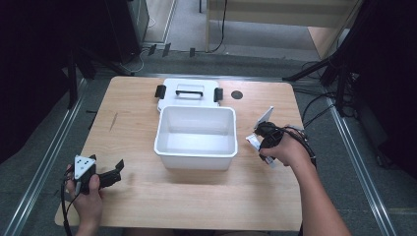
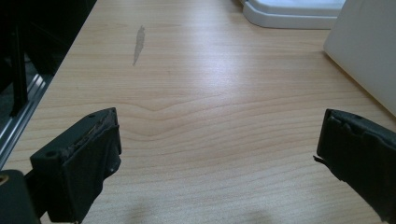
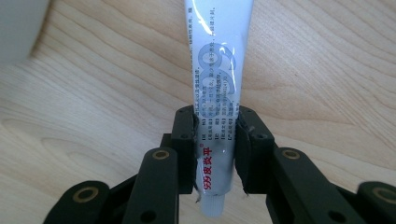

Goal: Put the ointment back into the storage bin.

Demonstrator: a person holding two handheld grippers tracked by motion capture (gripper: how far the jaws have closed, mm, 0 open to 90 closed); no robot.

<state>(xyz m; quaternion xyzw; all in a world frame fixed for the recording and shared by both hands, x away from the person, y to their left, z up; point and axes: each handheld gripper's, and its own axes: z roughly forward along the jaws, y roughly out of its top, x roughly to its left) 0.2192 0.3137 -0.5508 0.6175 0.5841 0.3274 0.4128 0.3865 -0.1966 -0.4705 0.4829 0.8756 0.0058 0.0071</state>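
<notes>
Figure: I am clamping the right gripper (image 3: 215,140) on a white ointment tube (image 3: 217,79), its capped end lying behind the pads and its flat crimped end reaching ahead of the jaws, over the wooden table (image 1: 137,196). The open white bin (image 1: 195,133) is sitting just to that gripper's left (its lid (image 1: 189,92) lying beyond it). My left gripper (image 2: 219,154) is resting with jaws spread and nothing between them. The transfer step is probably in hand; next I should be carrying the tube over the bin's rim before releasing.
</notes>
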